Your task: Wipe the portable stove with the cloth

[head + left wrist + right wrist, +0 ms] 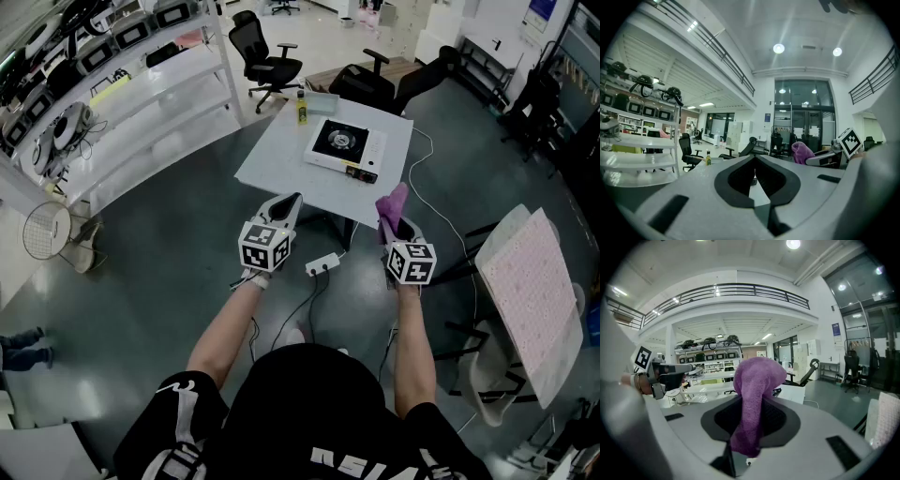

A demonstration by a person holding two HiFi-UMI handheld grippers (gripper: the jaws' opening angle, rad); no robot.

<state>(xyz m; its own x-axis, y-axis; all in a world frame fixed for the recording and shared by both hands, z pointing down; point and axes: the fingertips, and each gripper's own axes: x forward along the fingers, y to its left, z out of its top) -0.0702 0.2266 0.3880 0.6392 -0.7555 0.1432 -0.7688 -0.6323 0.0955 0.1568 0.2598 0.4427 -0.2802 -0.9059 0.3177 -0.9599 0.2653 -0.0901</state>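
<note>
**Right gripper** (751, 427): jaws are closed on the purple cloth (757, 394). The cloth is pinched between the pads, and its loose end is bunched up above and beyond the tips. The gripper is held in the air on the near side of the table, well apart from it.

**Left gripper** (755, 176): jaws are drawn together at the tips and nothing is held between them. It is carried level with the right gripper, to its left, also short of the table.

**Power strip** (322, 264): seen on the floor between the two grippers, with its cable trailing toward the near side.

**Table** (272, 164): white, set beyond both grippers.

**Portable stove** (345, 145): laid flat on the far right part of the table, white-framed with a dark burner plate. No contact with the cloth has been made.

**Bottle** (302, 111) **and clear tray** (321, 99): placed at the table's far edge, left of the stove.

**Step in hand:** judged to be the approach, with the cloth gripped but wiping not yet begun.

**Next move:** the right gripper would need to be carried forward over the table and lowered until the cloth's free end is pressed on the stove top. The left gripper could be used to steady the stove's frame.
</note>
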